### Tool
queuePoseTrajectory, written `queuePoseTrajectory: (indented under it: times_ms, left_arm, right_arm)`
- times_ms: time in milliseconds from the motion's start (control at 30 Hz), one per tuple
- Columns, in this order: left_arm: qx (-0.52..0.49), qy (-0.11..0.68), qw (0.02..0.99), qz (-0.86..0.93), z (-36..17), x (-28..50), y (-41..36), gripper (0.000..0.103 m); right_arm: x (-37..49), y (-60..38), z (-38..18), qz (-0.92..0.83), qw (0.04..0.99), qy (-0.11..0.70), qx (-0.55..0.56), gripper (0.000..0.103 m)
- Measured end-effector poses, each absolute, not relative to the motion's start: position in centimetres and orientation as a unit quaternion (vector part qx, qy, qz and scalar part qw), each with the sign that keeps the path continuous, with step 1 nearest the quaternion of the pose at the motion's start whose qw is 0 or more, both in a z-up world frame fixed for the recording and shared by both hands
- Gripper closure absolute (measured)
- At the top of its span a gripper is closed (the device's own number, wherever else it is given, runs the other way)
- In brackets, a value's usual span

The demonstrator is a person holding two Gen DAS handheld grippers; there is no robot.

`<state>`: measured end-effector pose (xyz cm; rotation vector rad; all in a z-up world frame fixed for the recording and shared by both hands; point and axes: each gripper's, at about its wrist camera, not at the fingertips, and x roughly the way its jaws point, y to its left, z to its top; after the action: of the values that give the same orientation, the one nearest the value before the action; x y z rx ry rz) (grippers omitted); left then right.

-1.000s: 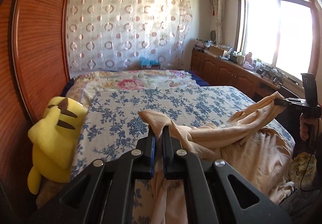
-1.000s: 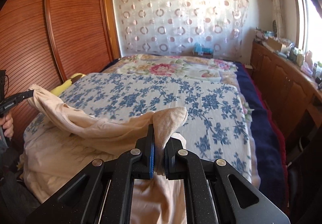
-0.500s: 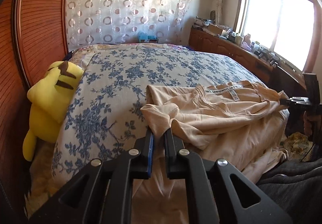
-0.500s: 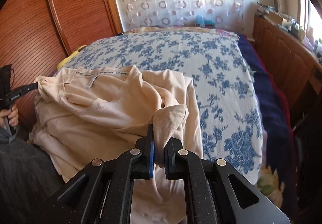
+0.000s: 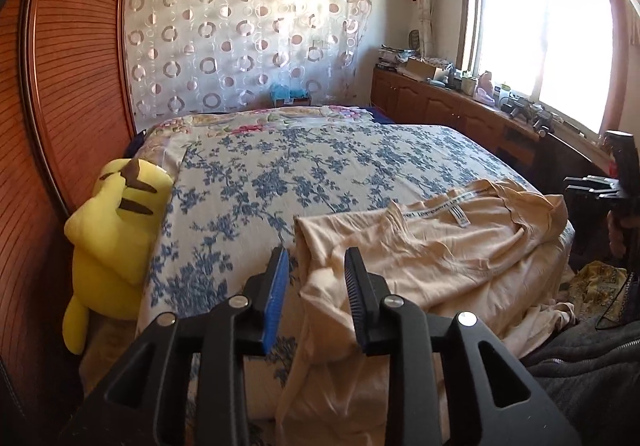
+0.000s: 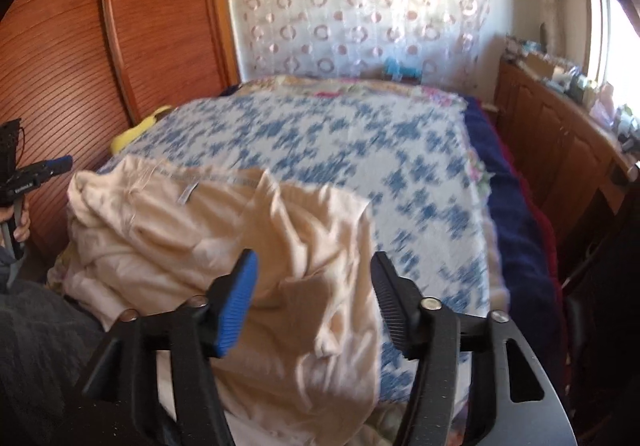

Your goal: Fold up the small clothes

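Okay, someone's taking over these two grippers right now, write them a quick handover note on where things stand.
Left gripper: open, jaws just opened, nothing pinched; the garment's edge lies below them.
Right gripper: open wider, jaws just opened, cloth released.
Beige garment: laid on the near end of the blue floral bedspread, label side up, rumpled, lower part hanging over the bed's edge.
Done: garment laid down, both corners let go.
Left: smooth it out, then make the folds.
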<state>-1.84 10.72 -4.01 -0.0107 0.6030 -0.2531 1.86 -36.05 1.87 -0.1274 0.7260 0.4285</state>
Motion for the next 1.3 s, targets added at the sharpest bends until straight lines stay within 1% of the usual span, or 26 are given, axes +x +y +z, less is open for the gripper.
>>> queuePoseTrajectory:
  times_ms: [100,200,433,600,833,1133,1200,1233,1267,1300]
  left_arm:
    - [-0.007,0.305,0.943,-0.134,-4.0,0.1,10.5,0.075]
    - [0.012,0.321,0.937,-0.138,-4.4,2.3,9.8,0.075]
    - [0.006,0.366,0.917,-0.158,-5.7,6.8,9.3,0.075]
    - [-0.010,0.405,0.900,-0.159,-7.5,9.3,9.8,0.075]
    - [-0.018,0.448,0.881,-0.155,-10.4,10.5,9.7,0.075]
    - [-0.012,0.441,0.884,-0.154,-10.5,10.1,9.1,0.075]
    - [-0.013,0.441,0.883,-0.161,-10.4,10.4,9.2,0.075]
    - [-0.015,0.441,0.882,-0.165,-10.4,10.4,9.2,0.075]
    - [-0.015,0.441,0.881,-0.171,-10.4,10.4,9.1,0.083]
    - [-0.014,0.440,0.881,-0.176,-10.4,10.3,9.0,0.086]
  right_arm:
    - [3.2,-36.5,2.5,0.198,0.915,0.346,-0.060,0.041]
    - [5.8,-36.6,2.1,0.192,0.917,0.347,-0.049,0.041]
    - [11.3,-34.6,-0.7,0.211,0.899,0.381,-0.041,0.041]
    - [13.3,-34.0,-2.4,0.214,0.889,0.402,-0.036,0.041]
    - [14.0,-33.8,-4.0,0.220,0.877,0.426,-0.034,0.041]
    - [14.0,-33.0,-4.7,0.228,0.870,0.434,-0.047,0.040]
    - [14.0,-32.7,-4.7,0.227,0.870,0.434,-0.057,0.043]
    - [14.0,-32.5,-4.7,0.229,0.869,0.435,-0.060,0.046]
    - [14.0,-32.4,-4.7,0.233,0.867,0.436,-0.063,0.054]
    - [14.0,-32.2,-4.7,0.238,0.865,0.438,-0.064,0.067]
